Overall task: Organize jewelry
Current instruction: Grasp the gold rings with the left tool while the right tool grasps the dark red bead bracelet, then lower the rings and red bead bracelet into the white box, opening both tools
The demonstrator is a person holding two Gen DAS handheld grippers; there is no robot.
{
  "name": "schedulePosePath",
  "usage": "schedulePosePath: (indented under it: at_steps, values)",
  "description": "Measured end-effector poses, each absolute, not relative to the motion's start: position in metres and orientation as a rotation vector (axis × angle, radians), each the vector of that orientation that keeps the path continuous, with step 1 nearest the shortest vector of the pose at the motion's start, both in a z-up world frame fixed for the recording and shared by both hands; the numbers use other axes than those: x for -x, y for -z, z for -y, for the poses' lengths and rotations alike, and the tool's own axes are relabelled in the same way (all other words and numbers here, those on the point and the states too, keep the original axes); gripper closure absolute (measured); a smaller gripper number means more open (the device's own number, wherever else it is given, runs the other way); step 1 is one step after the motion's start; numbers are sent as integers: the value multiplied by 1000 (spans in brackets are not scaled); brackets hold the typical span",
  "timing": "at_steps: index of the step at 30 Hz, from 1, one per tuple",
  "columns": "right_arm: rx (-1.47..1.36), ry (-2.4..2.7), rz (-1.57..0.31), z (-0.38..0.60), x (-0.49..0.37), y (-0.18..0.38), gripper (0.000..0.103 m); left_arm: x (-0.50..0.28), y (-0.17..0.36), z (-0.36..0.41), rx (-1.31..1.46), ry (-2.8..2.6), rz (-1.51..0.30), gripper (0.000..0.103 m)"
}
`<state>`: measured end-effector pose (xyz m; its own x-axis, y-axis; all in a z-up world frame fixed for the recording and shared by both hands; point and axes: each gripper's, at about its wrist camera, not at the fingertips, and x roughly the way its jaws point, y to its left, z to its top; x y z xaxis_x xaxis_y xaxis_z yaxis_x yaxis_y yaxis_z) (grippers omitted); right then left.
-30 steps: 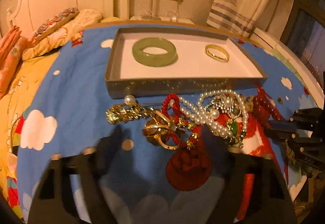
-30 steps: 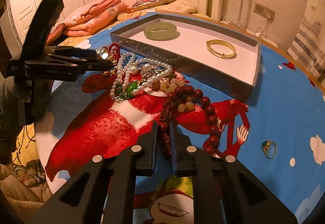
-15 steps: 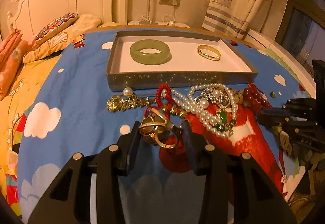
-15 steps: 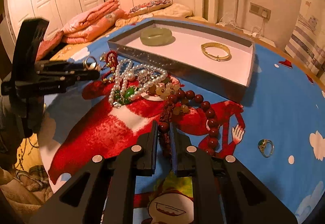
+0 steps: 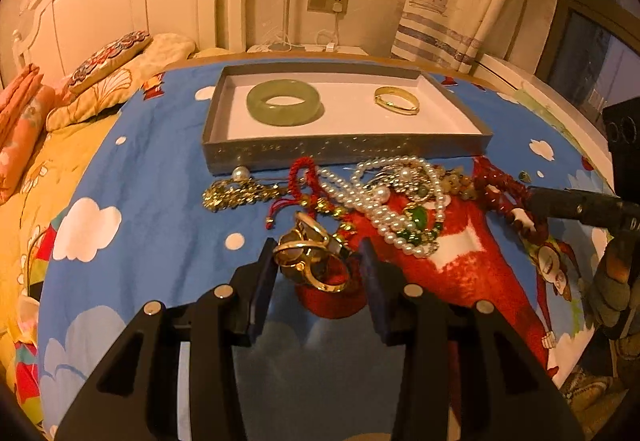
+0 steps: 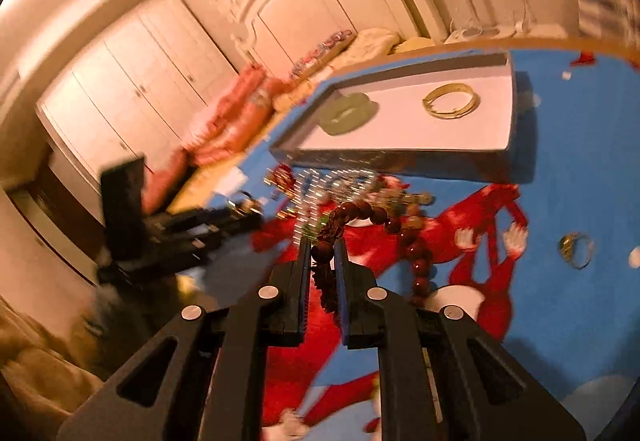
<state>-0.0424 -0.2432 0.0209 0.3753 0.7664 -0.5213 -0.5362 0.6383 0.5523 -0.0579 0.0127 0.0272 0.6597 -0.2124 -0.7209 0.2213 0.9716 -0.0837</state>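
Note:
My left gripper point(image 5: 318, 265) is shut on a cluster of gold bangles point(image 5: 312, 261), near the tangled jewelry pile on the blue cartoon cloth. The pile holds a pearl necklace point(image 5: 380, 197), a red cord point(image 5: 302, 177) and a gold chain point(image 5: 236, 195). My right gripper point(image 6: 322, 249) is shut on a dark red bead strand point(image 6: 404, 237), which trails back into the pile. Behind it a grey tray point(image 5: 344, 153) holds a jade bangle point(image 5: 284, 107) and a gold bangle point(image 5: 397, 101). The right wrist view is tilted and blurred.
A small ring with a green stone point(image 6: 576, 249) lies alone on the cloth to the right. The table's round edge runs behind the tray point(image 6: 340, 157). A bed with pillows and a headboard stands to the left, a curtain at the back right.
My left gripper's fingers closed in from wide apart onto the gold bangles. My right gripper rolled and rose a little, drawing the red bead strand up from the cloth.

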Motion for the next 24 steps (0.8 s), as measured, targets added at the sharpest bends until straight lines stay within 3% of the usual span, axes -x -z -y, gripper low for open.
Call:
schedulePosePath:
  at_steps: [24]
  values:
    - [-467, -888, -758, 261, 34, -47, 91, 39, -53, 27, -92, 320, -761, 62]
